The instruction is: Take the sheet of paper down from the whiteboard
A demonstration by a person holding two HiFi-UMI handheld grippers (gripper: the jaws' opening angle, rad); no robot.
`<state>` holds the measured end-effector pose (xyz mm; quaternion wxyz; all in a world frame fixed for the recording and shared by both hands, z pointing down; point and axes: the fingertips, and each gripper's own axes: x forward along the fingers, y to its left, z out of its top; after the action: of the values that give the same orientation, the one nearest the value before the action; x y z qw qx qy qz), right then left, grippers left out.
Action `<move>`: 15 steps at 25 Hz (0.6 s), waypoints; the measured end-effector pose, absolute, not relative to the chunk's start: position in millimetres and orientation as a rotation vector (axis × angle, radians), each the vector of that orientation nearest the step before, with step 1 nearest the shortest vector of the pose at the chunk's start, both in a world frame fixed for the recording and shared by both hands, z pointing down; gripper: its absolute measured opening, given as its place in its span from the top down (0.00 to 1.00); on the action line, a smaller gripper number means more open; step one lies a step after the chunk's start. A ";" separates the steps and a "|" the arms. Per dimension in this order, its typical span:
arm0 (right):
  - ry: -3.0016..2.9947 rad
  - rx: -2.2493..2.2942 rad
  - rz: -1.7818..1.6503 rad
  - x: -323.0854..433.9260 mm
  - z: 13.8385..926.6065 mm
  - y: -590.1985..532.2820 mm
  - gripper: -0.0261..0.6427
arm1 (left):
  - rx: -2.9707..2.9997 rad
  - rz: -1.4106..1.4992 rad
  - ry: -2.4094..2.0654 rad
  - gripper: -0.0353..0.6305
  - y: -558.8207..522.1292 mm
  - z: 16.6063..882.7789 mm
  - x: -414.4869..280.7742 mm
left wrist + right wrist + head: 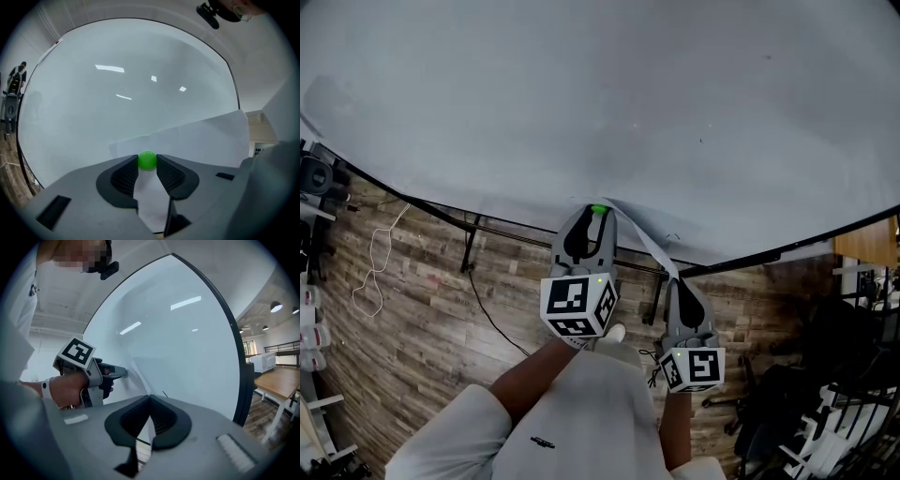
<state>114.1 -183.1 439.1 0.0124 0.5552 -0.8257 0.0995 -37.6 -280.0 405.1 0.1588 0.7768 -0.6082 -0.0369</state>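
paper [201,140] on whiteboard [117,70], magnet [147,160] on paper

We saw only part of the sheet of paper [201,136]: its lower edge lay hidden behind the left gripper [147,165], whose tips covered the green magnet's [147,159] sides. The whiteboard [581,94] ran off the head view's top and sides; a distant person [16,77] was too small to make out.
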 end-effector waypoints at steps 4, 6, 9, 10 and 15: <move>-2.573 1.731 0.295 113.8 436.8 -179.4 0.94 | 2.234 -0.103 -1.716 0.76 -279.6 405.2 -37.7; -2.572 1.743 0.293 113.2 435.3 -178.1 0.94 | 2.247 -0.102 -1.711 0.76 -277.6 403.6 -39.0; -2.564 1.768 0.287 113.3 432.2 -175.4 0.94 | 2.263 -0.105 -1.706 0.76 -269.8 401.8 -41.1; -2.562 1.777 0.285 113.5 431.2 -173.7 0.94 | 2.265 -0.104 -1.702 0.76 -266.1 402.3 -41.9; -2.554 1.815 0.265 112.5 425.4 -160.4 0.95 | 2.280 -0.113 -1.676 0.76 -245.5 406.0 -50.5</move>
<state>112.5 -160.4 425.4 -0.0014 0.5771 -0.8123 0.0844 -50.5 -245.5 406.0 0.1540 0.7954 -0.5848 -0.0394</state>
